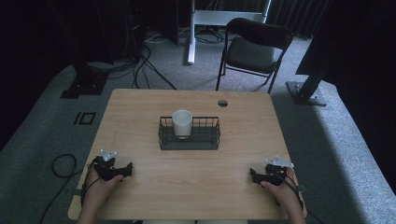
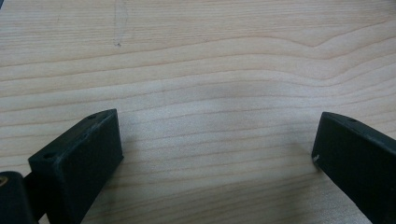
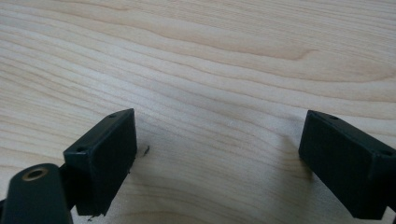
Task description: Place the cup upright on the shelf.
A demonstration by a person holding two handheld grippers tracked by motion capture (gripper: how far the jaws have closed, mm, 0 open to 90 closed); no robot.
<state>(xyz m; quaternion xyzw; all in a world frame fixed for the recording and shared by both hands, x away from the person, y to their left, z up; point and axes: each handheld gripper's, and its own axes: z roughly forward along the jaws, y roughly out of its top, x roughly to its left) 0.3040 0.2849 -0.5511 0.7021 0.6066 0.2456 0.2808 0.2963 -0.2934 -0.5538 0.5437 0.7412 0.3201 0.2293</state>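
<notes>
Pale wood-grain table (image 1: 187, 177), zero readable labels or writing anywhere. Dark wire rectangular basket (image 1: 189, 140) sitting mid-frame in the high view, white plastic cup (image 1: 182, 122) standing upright in its left half. Also back there: black folding chair (image 1: 254, 49) at upper centre-right, loose black cables (image 1: 144, 60) on grey carpet. Left gripper (image 1: 125, 171) lower left, right gripper (image 1: 254, 176) lower right, both held low at the table's near edge, tips pointing inward. Up close in the gripper views: left gripper (image 2: 217, 144) and right gripper (image 3: 217, 144) jaws spread wide, just bare wood between.
</notes>
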